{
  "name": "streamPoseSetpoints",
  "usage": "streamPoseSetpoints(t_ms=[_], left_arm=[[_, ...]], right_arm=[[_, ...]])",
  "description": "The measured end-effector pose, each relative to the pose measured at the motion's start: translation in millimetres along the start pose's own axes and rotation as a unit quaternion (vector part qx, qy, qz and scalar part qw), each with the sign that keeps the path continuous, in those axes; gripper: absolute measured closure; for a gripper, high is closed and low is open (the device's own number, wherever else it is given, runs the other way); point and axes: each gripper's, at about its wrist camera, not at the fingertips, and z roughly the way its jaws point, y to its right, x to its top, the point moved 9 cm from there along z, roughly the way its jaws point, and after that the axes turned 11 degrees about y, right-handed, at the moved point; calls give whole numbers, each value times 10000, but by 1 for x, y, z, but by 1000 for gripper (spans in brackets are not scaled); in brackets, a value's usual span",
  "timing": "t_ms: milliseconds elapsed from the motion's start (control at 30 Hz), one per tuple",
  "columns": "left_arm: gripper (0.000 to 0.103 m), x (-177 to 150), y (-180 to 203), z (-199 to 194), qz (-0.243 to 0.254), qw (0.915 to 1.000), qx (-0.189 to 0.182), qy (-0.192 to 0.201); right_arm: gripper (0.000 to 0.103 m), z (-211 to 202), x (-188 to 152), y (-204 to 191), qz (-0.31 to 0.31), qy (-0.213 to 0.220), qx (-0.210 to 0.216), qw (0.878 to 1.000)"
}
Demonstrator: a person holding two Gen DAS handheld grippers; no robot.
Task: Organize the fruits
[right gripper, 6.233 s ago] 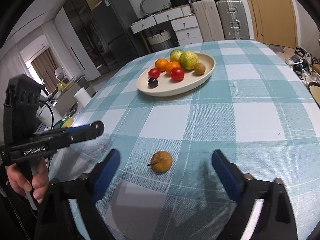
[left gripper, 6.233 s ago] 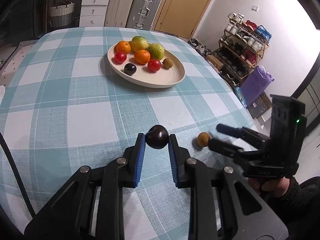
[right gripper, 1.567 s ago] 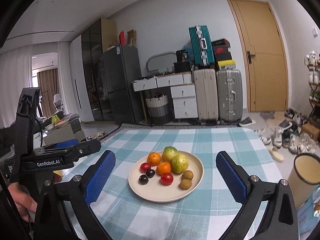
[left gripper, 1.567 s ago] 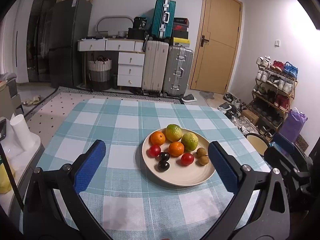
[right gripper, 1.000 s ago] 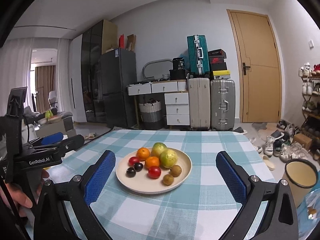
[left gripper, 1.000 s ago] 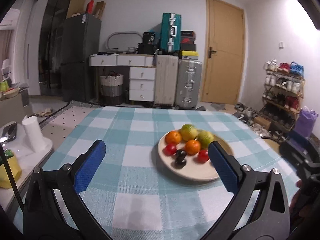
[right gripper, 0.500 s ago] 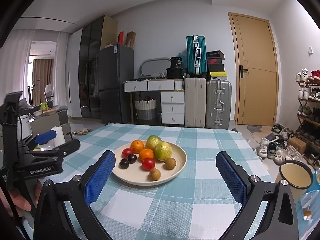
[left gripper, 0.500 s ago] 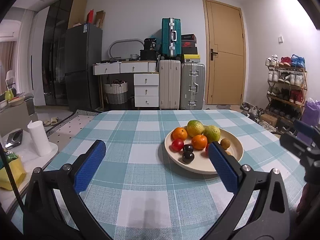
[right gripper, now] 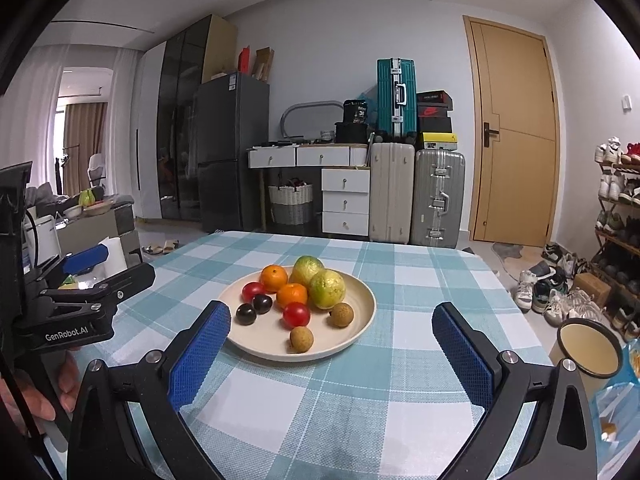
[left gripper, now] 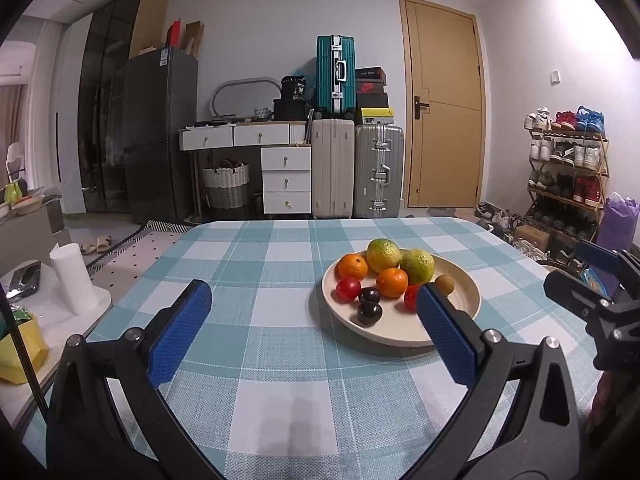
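Nine fruits sit together in one cream plate [right gripper: 362, 322] on the bench [right gripper: 400, 412]: two oranges [right gripper: 274, 277] [right gripper: 291, 295], two green citrus [right gripper: 306, 268] [right gripper: 327, 289] touching at the back, two red tomatoes [right gripper: 253, 291] [right gripper: 296, 314], two dark plums [right gripper: 262, 303] [right gripper: 245, 314] side by side at the left edge, and two brown longans [right gripper: 341, 314] [right gripper: 301, 339] toward the near right rim. That makes ten by recount. In the left wrist view the same plate [left gripper: 468, 304] shows right of centre, its near right part hidden behind a blue pad, so only one longan [left gripper: 445, 283] is seen there. Bench wears a teal and white checked cloth. Left gripper [left gripper: 316, 330] hangs above the near bench, jaws spread wide, nothing between them; its body also shows at the left edge of the right wrist view, held by a hand [right gripper: 40, 396]. Right gripper [right gripper: 332, 354] likewise wide apart and empty, the plate framed between its pads; its tips show at the right edge of the left view. Both are well apart from the fruit. Beyond the bench: grey fridge [right gripper: 232, 148], white drawers [right gripper: 346, 200], wicker basket [right gripper: 291, 203], beige and silver suitcases with a teal suitcase [right gripper: 396, 98] on top, wooden door [right gripper: 514, 136], shoe rack [left gripper: 566, 176] at far right. Round bin [right gripper: 588, 350] stands on the floor right of the bench.
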Motion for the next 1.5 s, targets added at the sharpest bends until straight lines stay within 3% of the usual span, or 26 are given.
streamPoseSetpoints(t_ms=[1500], left_arm=[[1, 0, -3, -1, -12, 10000, 86, -14]], right_arm=[[0, 1, 0, 1, 6, -4, -1, 10000]])
